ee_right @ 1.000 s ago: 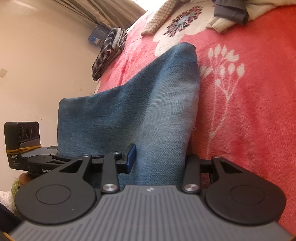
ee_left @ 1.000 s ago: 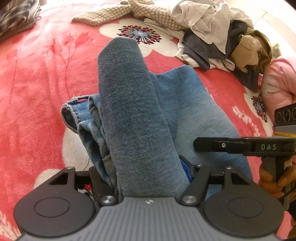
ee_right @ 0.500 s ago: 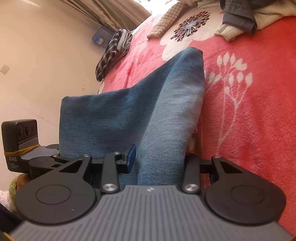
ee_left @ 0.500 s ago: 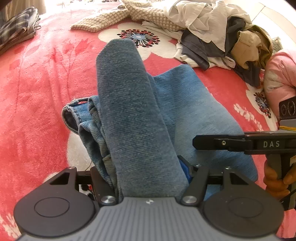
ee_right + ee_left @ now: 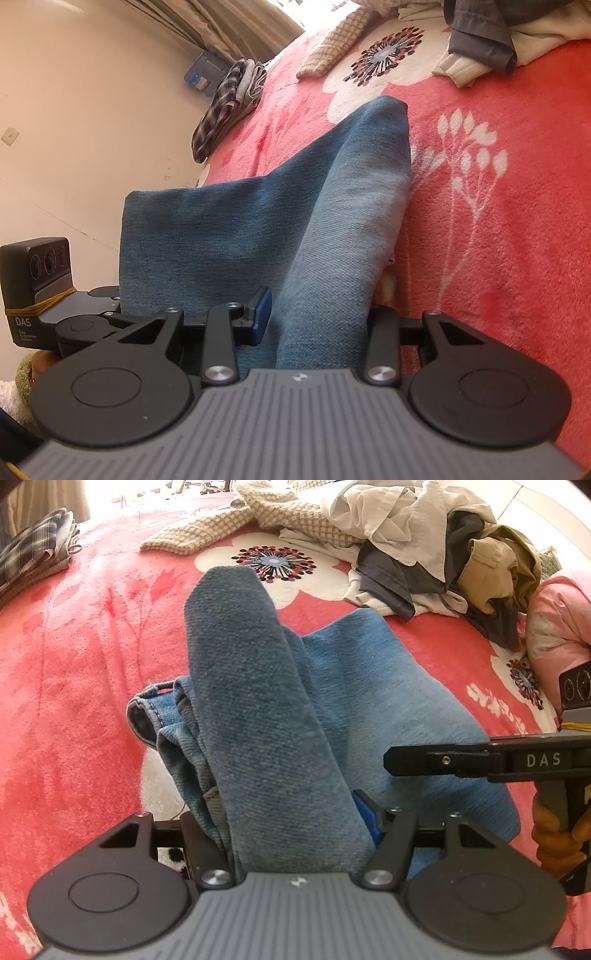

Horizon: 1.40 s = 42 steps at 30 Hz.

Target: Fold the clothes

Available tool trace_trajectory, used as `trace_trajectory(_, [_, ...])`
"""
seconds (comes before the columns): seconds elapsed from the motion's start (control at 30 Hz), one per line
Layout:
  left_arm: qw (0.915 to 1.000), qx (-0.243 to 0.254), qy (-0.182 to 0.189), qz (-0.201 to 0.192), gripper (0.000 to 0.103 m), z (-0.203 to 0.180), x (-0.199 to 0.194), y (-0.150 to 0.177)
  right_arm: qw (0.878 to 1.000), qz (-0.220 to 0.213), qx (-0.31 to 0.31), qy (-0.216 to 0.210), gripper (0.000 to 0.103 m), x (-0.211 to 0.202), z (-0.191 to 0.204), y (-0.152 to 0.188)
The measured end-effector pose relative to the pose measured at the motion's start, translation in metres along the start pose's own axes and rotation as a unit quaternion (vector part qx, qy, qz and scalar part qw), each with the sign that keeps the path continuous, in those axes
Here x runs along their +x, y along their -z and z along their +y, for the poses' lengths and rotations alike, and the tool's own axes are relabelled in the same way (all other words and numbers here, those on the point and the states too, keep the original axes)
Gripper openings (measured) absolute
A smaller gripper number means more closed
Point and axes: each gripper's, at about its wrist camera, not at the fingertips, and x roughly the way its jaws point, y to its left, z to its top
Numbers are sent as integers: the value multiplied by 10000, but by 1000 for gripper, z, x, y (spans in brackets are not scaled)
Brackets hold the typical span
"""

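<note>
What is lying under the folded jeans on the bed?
Under the jeans lies the red floral blanket, visible all around them. What is directly beneath the denim cannot be seen, because the denim covers it.

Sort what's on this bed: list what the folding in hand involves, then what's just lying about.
In the job:
- blue jeans, clamped in both
- left hand-held gripper
- right hand-held gripper

Lying about:
- heap of unfolded clothes
- checked beige garment
- plaid garment
- pink padded garment
- red floral blanket
</note>
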Motion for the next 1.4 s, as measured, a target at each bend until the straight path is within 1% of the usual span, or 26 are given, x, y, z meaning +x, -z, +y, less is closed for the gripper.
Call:
trace_trajectory(0.37, [9997,-18,26,-242,62,6,-13,0,9998,-113,-159,-20,37,-2,13,-4])
trace_trajectory(0.73, [9996,-54,14,-295,62,8,-19,1,9996,-175,-196,-47,37,-1,18,-6])
trace_trajectory(1.4, [9995,-65,34,-301,62,11,-18,-1,9996,-189,-221,-26,37,-1,19,-7])
